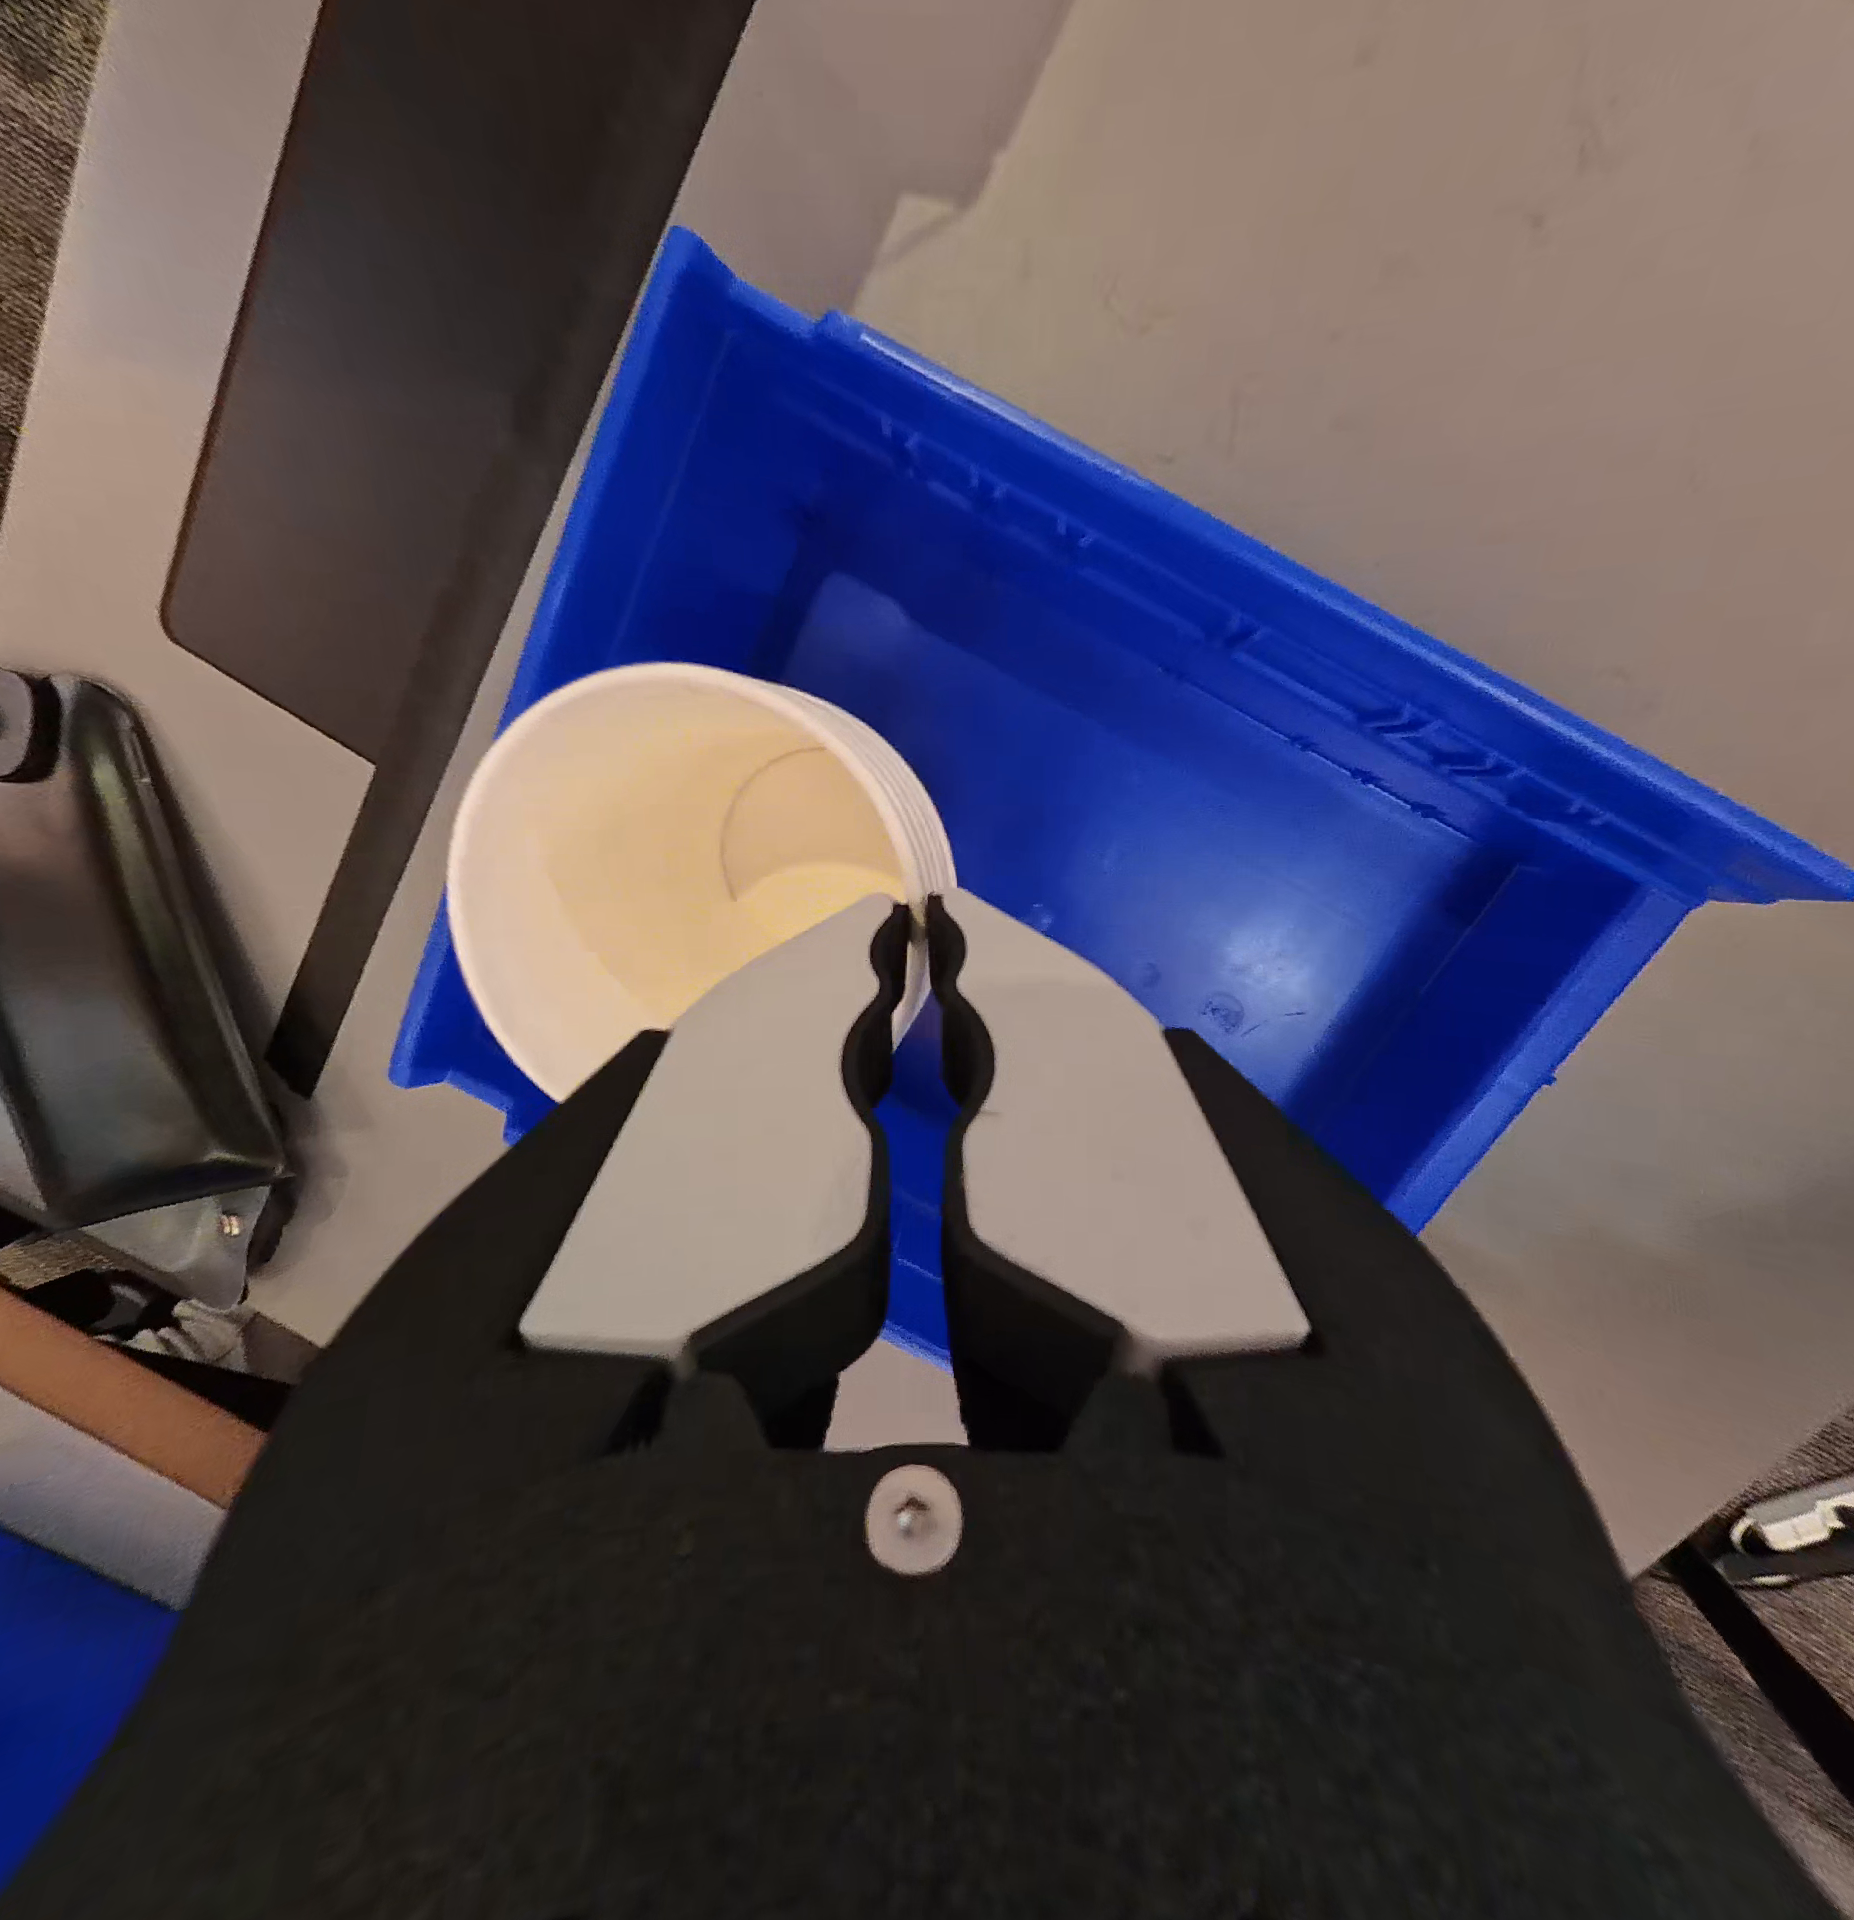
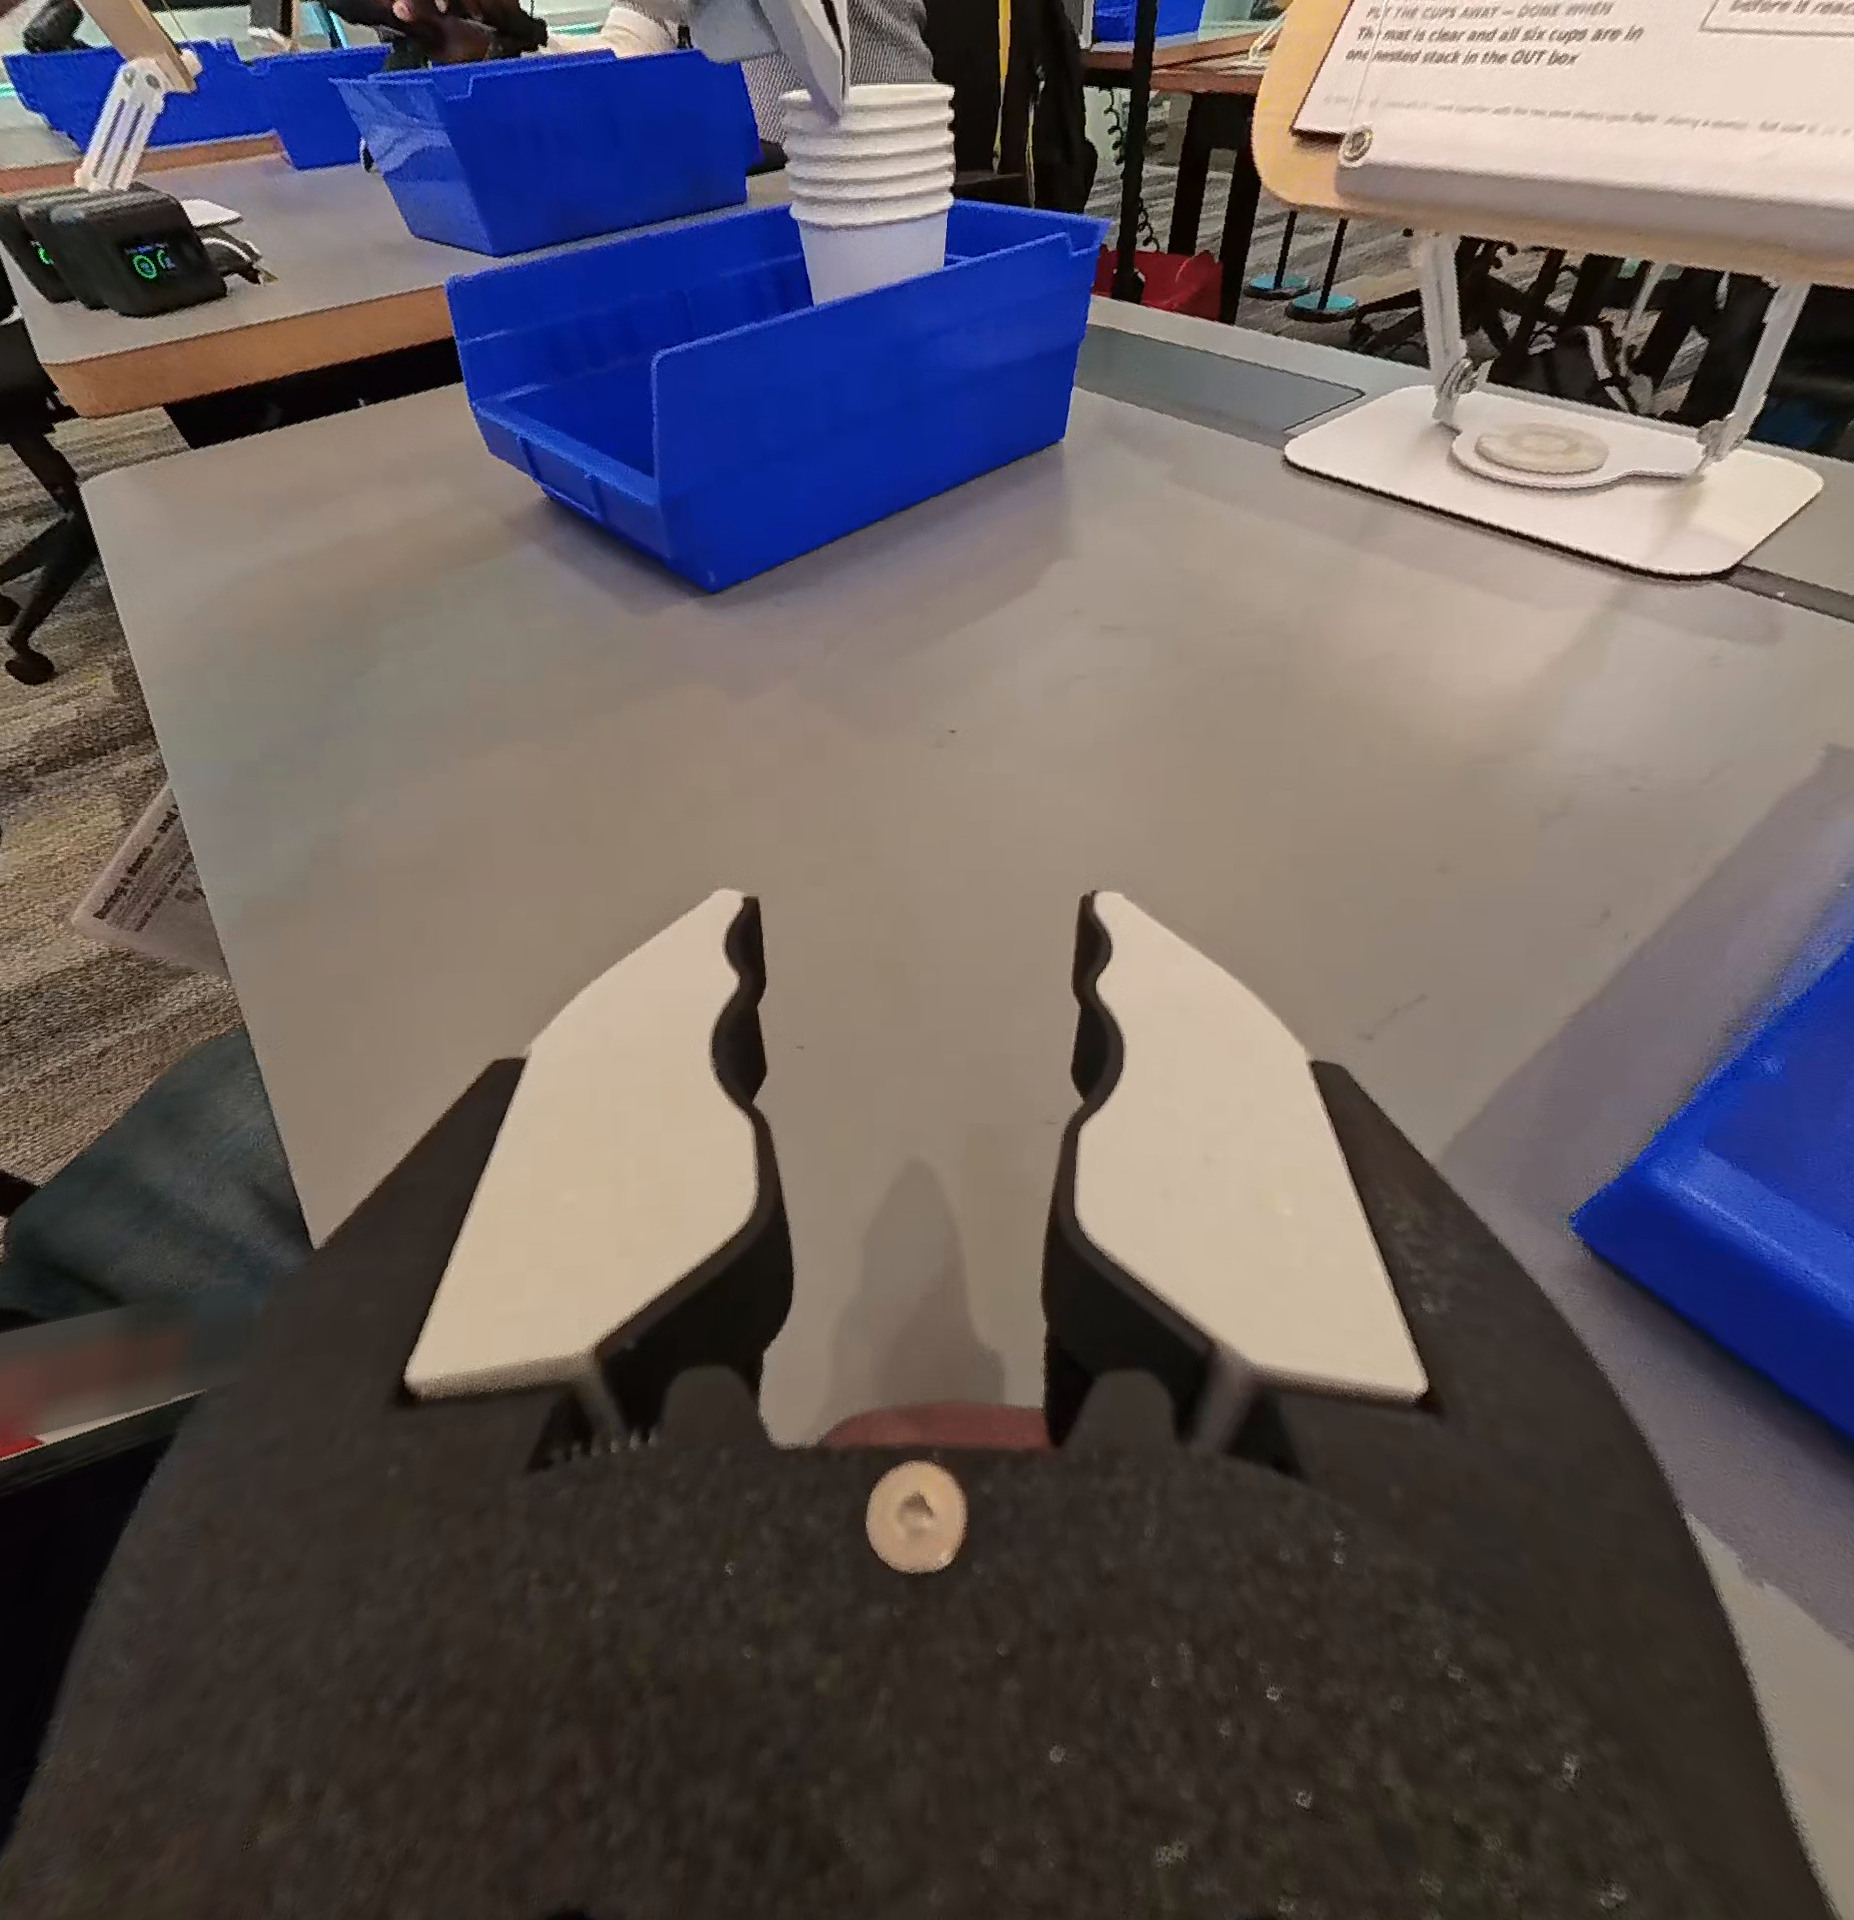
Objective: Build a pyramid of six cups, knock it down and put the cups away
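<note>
Bin: a blue bin [image 2: 767, 416] is set on the far part of the grey table [image 2: 902, 727]; in the left wrist view the bin [image 1: 1162, 790] is seen from above, and its floor is bare.
Cups: a nested stack of white cups [image 2: 869, 192] is held upright over the far end of the bin; its base is hidden behind the bin's wall, so whether it touches the floor cannot be told. In the left wrist view the stack [image 1: 684, 873] is seen from above, mouth up, at the left end of the bin.
Left gripper: the left gripper [image 1: 921, 914] is closed narrowly on the stack's rim, one finger inside the top cup and one outside. From the right wrist view it [image 2: 824, 78] is seen far off, coming down onto the stack from above.
Right gripper: the right gripper [image 2: 918, 914] is held low over the near part of the table, jaws parted wide, nothing between them; the cups are well apart from it, far ahead.
Surroundings: a white stand [image 2: 1546, 478] carrying a printed sheet [image 2: 1629, 94] is placed at the far right. A second blue bin [image 2: 1775, 1195] is seen blurred at the near right edge. More blue bins [image 2: 549, 156] are set on another table behind. A black chair [image 1: 102, 935] is seen at the left.
In the way: nothing is seen on the table between the right gripper and the bin.
</note>
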Action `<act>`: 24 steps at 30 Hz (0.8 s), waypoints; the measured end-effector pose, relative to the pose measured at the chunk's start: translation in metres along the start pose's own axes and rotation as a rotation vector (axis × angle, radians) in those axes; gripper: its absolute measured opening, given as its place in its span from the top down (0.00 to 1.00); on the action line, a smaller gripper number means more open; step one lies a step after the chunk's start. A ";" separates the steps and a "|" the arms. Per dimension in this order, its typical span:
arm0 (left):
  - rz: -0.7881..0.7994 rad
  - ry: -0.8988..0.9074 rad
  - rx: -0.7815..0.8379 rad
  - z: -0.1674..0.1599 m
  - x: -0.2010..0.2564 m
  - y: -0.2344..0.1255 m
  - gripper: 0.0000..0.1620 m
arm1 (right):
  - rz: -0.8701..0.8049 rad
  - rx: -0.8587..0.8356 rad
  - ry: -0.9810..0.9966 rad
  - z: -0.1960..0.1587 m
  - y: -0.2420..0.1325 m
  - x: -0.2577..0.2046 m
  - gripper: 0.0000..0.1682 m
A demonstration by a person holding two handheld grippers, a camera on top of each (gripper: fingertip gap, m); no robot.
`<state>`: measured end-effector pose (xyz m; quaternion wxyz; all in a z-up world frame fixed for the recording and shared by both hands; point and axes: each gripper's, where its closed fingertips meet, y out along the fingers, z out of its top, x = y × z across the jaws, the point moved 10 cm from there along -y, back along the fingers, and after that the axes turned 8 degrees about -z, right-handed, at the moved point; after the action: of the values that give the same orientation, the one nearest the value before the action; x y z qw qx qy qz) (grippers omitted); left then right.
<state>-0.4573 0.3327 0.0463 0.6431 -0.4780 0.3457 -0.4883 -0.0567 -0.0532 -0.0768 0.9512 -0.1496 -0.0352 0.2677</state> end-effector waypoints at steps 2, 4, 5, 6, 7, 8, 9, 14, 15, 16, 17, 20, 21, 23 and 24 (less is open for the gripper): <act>-0.010 -0.010 -0.003 -0.001 0.000 0.000 0.98 | 0.009 -0.006 -0.001 0.000 0.001 -0.001 0.66; -0.008 -0.015 -0.008 -0.001 -0.001 -0.002 0.98 | 0.019 -0.006 -0.002 0.001 0.002 -0.003 0.67; 0.000 -0.014 -0.010 -0.001 -0.001 -0.004 0.98 | 0.023 -0.007 -0.005 0.001 0.002 -0.003 0.67; 0.003 -0.016 -0.007 -0.001 -0.002 -0.006 0.98 | 0.026 -0.010 -0.009 0.001 0.003 -0.004 0.67; 0.004 -0.019 0.000 0.000 -0.002 -0.009 0.98 | 0.028 -0.013 -0.010 0.001 0.003 -0.004 0.67; 0.006 -0.021 0.011 0.001 -0.002 -0.012 0.98 | 0.031 -0.015 -0.010 0.001 0.004 -0.005 0.67; 0.004 -0.024 0.020 0.002 -0.002 -0.015 0.98 | 0.035 -0.016 -0.007 0.000 0.004 -0.005 0.67; 0.056 -0.014 0.052 0.011 0.000 -0.044 0.99 | 0.063 -0.018 0.011 0.001 0.009 -0.005 0.67; 0.077 -0.009 0.065 0.013 0.001 -0.053 0.99 | 0.072 -0.017 0.017 0.001 0.011 -0.005 0.67; 0.088 -0.008 0.082 0.014 0.003 -0.063 0.99 | 0.081 -0.015 0.027 0.002 0.012 -0.004 0.67; 0.100 -0.008 0.100 0.016 0.005 -0.074 0.99 | 0.091 -0.011 0.038 0.002 0.014 -0.003 0.67; 0.149 -0.015 0.165 0.019 0.012 -0.108 0.99 | 0.128 0.003 0.088 0.004 0.020 0.000 0.67; 0.165 -0.024 0.196 0.019 0.015 -0.119 0.99 | 0.140 0.009 0.109 0.005 0.023 0.001 0.67; 0.186 -0.038 0.275 0.020 0.024 -0.138 0.99 | 0.161 0.017 0.148 0.006 0.027 0.004 0.67; 0.188 -0.049 0.323 0.020 0.029 -0.146 0.98 | 0.170 0.021 0.168 0.006 0.030 0.005 0.67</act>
<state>-0.4746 0.3004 0.1919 0.7623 -0.3461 0.2902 -0.4636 -0.0680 -0.0250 -0.0800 0.9262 -0.1639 0.0603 0.3342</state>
